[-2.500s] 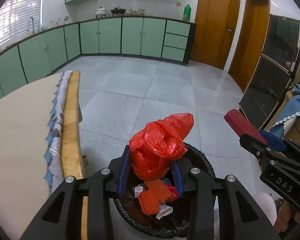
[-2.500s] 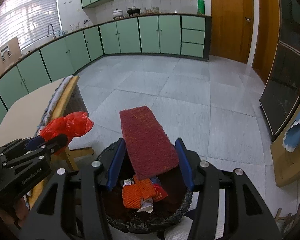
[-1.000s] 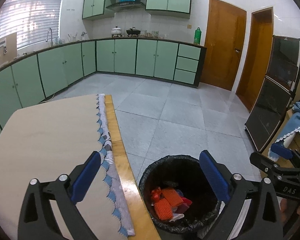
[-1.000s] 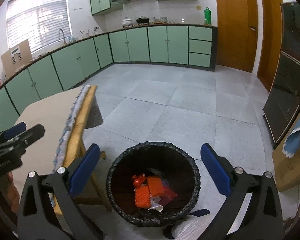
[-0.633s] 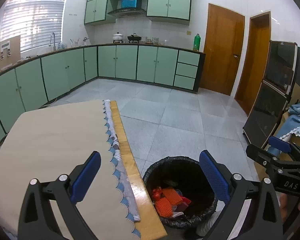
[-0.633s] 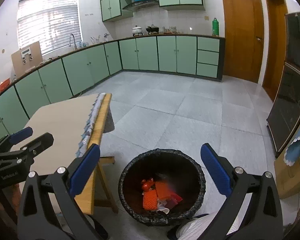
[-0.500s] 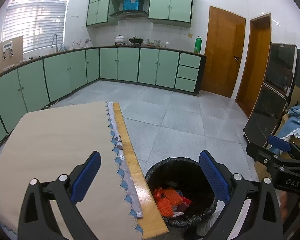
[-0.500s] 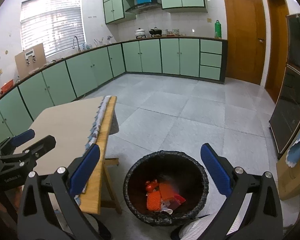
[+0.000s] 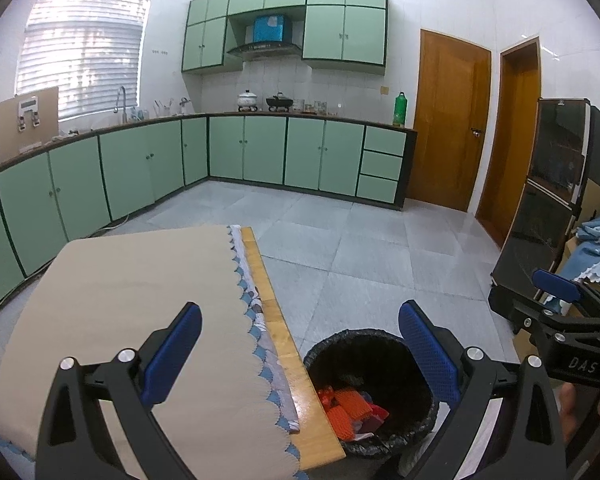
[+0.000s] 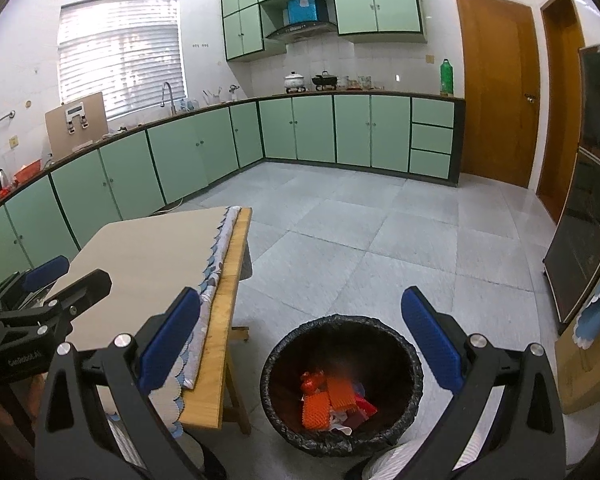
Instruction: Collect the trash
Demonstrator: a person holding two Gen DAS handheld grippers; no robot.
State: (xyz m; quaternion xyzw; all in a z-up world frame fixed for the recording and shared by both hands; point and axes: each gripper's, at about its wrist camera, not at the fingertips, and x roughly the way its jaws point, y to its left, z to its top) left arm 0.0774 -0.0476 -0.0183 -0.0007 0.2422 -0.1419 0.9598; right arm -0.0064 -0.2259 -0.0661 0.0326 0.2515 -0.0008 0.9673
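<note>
Tools (image 9: 300,354) (image 10: 300,344) gape empty; only right view shows whole bin (image 10: 342,384) rim.

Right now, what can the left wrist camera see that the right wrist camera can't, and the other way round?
Only the left wrist view shows the blue cloth pile at the far right. Only the right wrist view shows the table's wooden legs and the red kettle on the counter. Both show the black trash bin holding orange trash, the cloth-covered table, and both pairs of open, empty fingers.
</note>
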